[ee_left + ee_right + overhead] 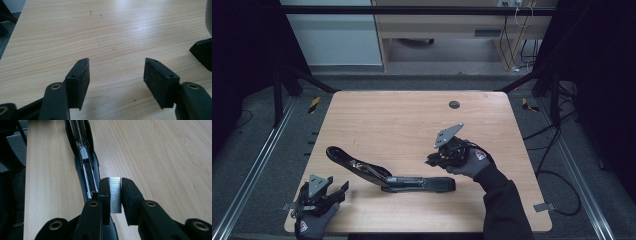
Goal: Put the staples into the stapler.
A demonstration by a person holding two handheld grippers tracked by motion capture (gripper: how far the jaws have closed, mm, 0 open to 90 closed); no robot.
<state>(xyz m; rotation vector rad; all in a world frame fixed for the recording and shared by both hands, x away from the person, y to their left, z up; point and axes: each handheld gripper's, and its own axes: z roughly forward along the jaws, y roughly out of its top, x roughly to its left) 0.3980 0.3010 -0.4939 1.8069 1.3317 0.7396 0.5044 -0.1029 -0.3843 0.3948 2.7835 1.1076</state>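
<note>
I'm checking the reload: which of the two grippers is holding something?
The right gripper, above the opened stapler, pinches a strip of staples. The left gripper is open, with bare table between its pads.

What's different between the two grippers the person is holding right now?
The left gripper has its jaws standing wide apart with nothing but bare table between them; the right gripper is closed on a silvery strip of staples. The left rests low at the table's near corner, while the right is lifted above the opened black stapler, aimed along its channel. Both have black padded jaws and sit in gloved hands.
</note>
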